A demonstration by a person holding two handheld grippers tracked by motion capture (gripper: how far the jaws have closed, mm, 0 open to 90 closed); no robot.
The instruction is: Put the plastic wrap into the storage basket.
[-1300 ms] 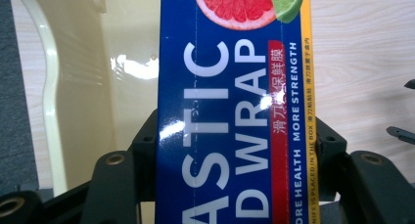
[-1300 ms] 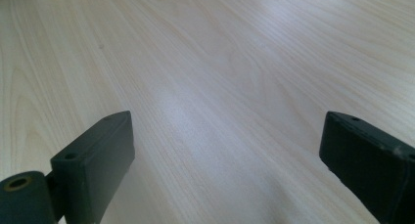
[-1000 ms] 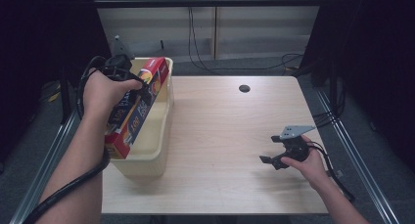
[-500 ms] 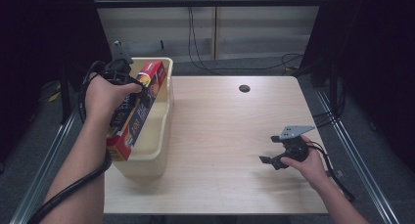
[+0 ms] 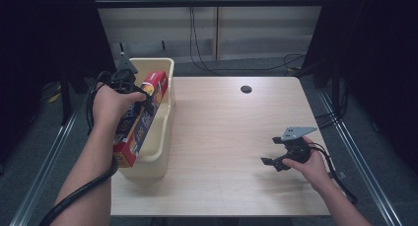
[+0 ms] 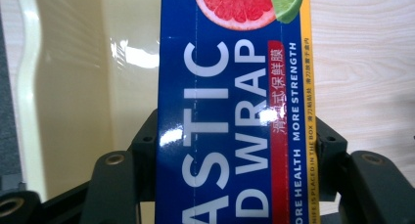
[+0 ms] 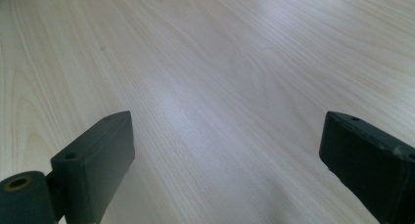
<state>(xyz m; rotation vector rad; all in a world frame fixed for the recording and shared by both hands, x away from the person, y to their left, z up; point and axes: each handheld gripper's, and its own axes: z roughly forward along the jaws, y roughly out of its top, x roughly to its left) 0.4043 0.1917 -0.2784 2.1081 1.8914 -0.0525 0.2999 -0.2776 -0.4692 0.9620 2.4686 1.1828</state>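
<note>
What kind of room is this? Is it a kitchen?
Probably not a kitchen; it looks like a lab or recording workroom. A bare wooden table stands between dark curtains, cables run across the floor, and hand-held grippers do the work.

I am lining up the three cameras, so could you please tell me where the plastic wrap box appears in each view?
High view: the plastic wrap box is at the left, slanted over the cream bin, clamped by the left gripper.
Left gripper view: it fills the centre between the two black jaws.
Right gripper view: not in it.
Shared landmark: the pale wooden table.
</note>
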